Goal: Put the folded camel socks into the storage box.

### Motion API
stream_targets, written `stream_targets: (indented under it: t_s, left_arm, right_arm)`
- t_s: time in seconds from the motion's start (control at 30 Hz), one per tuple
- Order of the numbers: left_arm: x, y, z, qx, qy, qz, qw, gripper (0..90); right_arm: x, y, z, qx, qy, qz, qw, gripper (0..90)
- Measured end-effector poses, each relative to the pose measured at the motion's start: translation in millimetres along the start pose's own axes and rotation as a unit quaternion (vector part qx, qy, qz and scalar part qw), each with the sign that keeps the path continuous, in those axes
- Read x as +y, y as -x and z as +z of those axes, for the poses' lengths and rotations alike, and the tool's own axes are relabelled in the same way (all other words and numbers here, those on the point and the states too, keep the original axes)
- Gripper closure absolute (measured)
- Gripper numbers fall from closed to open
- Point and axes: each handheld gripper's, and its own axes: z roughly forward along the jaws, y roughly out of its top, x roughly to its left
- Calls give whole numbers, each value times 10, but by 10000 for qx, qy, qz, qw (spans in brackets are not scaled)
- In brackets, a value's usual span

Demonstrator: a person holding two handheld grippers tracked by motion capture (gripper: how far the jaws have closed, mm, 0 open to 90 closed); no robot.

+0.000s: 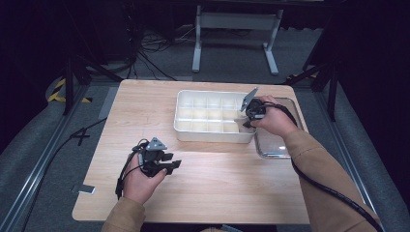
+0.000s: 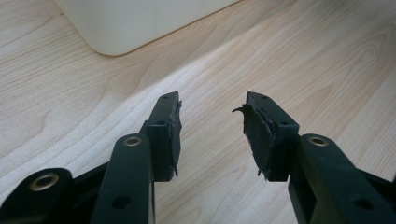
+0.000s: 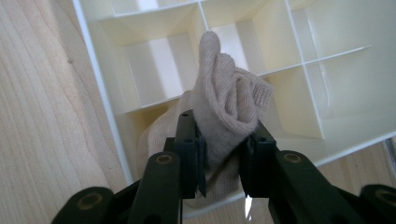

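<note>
Right tongs (image 3: 219, 154) clamped on rolled beige sock (image 3: 224, 107), held over corner compartment of white divided tray (image 1: 180, 116), beside clear container (image 1: 270, 145); left tongs (image 2: 212, 121) apart, holding nothing, low over bench (image 1: 217, 183), near tray's front edge.

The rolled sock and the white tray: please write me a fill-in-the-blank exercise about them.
1. The right claw is shut on a rolled beige ____.
2. The sock hangs over a white tray divided into many ____.
3. The left claw is open with ____ between its jaws.
4. The tray stands on a ____ table.

Missing words: sock; compartments; nothing; wooden
</note>
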Motion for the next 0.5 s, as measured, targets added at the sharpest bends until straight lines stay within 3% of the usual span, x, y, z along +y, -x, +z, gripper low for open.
stream_targets:
  t_s: [0.27,0.5]
  left_arm:
    - [1,-2,4,5,-14,4,10000,566]
    - [0,4,12,-10,-8,25,10000,566]
  right_arm:
    - [-32,-8,79,83,-92,183,9998,720]
    - [-64,-28,189,157,-331,262,9990,723]
